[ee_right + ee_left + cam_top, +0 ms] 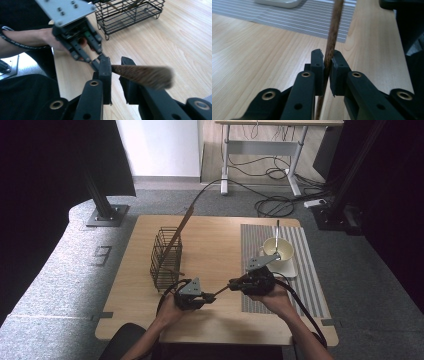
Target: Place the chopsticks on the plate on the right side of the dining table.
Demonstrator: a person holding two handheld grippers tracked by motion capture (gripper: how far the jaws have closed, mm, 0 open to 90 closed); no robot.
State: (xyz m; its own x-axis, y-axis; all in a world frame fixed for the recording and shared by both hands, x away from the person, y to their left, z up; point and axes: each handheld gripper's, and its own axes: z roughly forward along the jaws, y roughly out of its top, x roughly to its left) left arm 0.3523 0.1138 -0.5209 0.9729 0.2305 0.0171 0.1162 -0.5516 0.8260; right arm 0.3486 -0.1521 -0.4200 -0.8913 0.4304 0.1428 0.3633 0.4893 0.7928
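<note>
A thin brown wooden stick spans the gap between my two grippers above the table's front middle. My left gripper is shut on it, its pads pinching the shaft, which runs on past the jaws at both ends. My right gripper faces the left one. The stick's thicker, blurred end slants between the right jaws and over the right one, and they appear shut on it. The left gripper also appears in the right gripper view, held by a hand.
A black wire basket stands left of centre with a long wooden utensil leaning out of it. On a striped placemat at the right sit a white saucer and a cup with a spoon.
</note>
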